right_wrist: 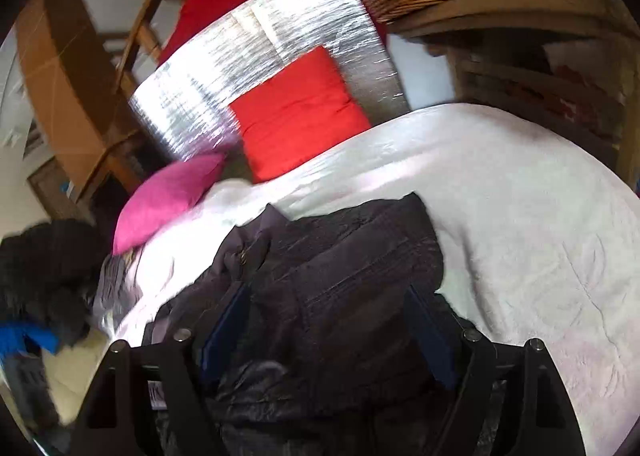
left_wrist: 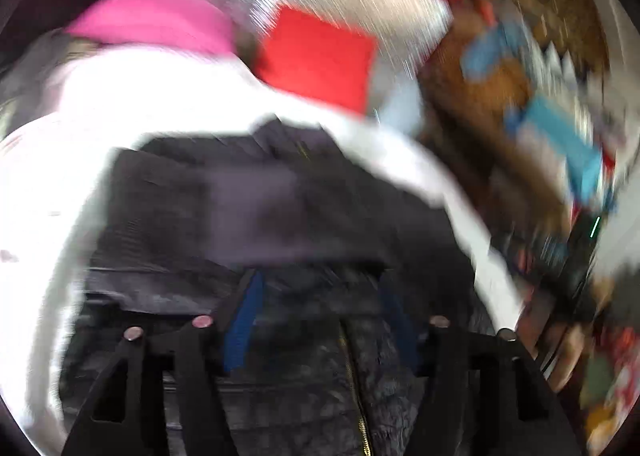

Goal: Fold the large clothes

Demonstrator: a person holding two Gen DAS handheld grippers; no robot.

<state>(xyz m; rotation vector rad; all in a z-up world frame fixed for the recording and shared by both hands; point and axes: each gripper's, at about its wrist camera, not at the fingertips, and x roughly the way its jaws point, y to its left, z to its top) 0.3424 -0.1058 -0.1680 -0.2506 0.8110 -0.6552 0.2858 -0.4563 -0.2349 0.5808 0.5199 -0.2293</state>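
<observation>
A dark quilted jacket (right_wrist: pixel 336 276) lies bunched on a white bedspread (right_wrist: pixel 520 216), near the bed's edge closest to both cameras, its long axis running from that edge away toward the pillows; a gold zipper (left_wrist: pixel 354 384) runs the same way along it. In the right wrist view the right gripper (right_wrist: pixel 328 320) hangs over the jacket with its blue-padded fingers (right_wrist: pixel 224 332) spread wide, the fabric heaped between them; whether the pads press on it cannot be told. In the left wrist view the left gripper (left_wrist: pixel 320 320) stands with jaws apart above the jacket, nothing clamped. A pink pillow (right_wrist: pixel 168 200) and a red pillow (right_wrist: pixel 296 120) sit at the bedspread's far edge. The left view is heavily motion-blurred, so the jacket's folds and the clutter on its right side are hard to read. The jacket's near end is cut off behind both grippers.
</observation>
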